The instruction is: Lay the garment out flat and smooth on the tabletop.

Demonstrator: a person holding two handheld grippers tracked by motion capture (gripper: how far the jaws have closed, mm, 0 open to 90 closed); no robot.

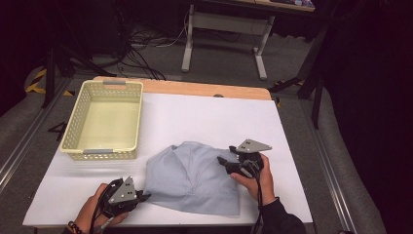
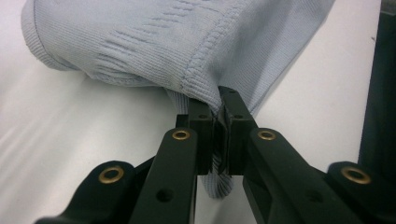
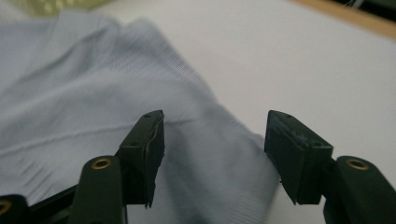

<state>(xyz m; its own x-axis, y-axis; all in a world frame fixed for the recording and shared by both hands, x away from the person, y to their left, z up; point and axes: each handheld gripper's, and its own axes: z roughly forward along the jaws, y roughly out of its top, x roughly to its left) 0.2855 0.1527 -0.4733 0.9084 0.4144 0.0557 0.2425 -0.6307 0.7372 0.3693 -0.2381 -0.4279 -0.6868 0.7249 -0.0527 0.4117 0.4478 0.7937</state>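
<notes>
A light blue knitted garment lies crumpled on the white table cover, near the front edge. My left gripper is at the garment's front left corner. In the left gripper view its jaws are shut on a ribbed hem of the garment, with cloth pinched between the pads. My right gripper is at the garment's right side, held in a hand. In the right gripper view it stands open just over the garment, whose edge lies below the gap, and the pads do not press on it.
A pale yellow perforated basket stands at the back left of the table with nothing in it. The table's wooden back edge shows beyond the white cover. Cables and a desk frame are on the floor behind.
</notes>
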